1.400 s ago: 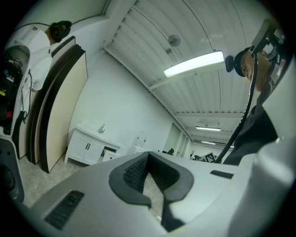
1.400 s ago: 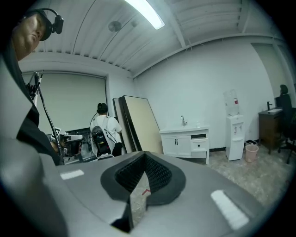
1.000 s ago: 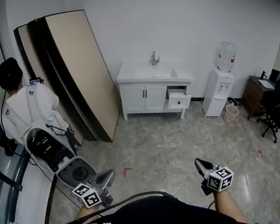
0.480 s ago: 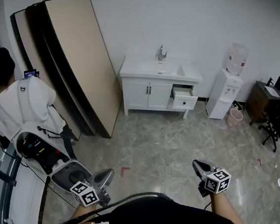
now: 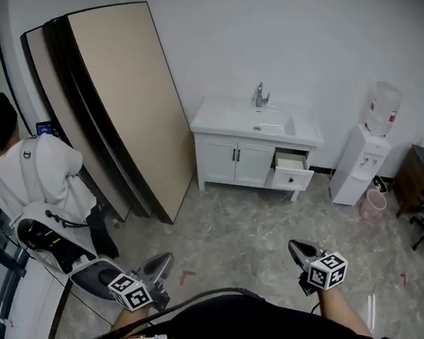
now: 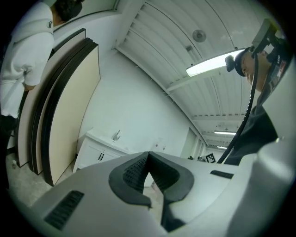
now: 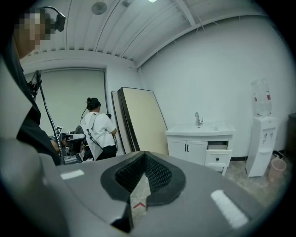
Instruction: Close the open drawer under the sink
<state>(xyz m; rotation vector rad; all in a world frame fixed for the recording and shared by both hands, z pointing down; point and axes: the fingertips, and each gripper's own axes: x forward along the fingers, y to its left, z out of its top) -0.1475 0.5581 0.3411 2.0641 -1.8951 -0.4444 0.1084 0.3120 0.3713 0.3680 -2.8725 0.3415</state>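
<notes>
A white vanity (image 5: 235,160) with a sink and tap stands against the far wall. Its upper right drawer (image 5: 293,170) is pulled out, and it also shows in the right gripper view as the open drawer (image 7: 218,152). Both grippers are held low near my body, far across the floor from the vanity. My left gripper (image 5: 164,262) is shut with nothing in it, its pads meeting at the tip of the left gripper (image 6: 148,155). My right gripper (image 5: 294,247) is shut and empty too, and the right gripper (image 7: 144,155) points toward the vanity.
Large beige boards (image 5: 122,95) lean on the wall left of the vanity. A person in a white shirt (image 5: 35,169) stands by a cart of equipment (image 5: 46,238) at the left. A water dispenser (image 5: 363,162) and a pink bin (image 5: 375,205) stand right of the vanity. Red tape (image 5: 188,277) marks the floor.
The vanity has slid to the right in the head view and looks slightly nearer. Both grippers keep their place in front of my body, jaws still shut.
</notes>
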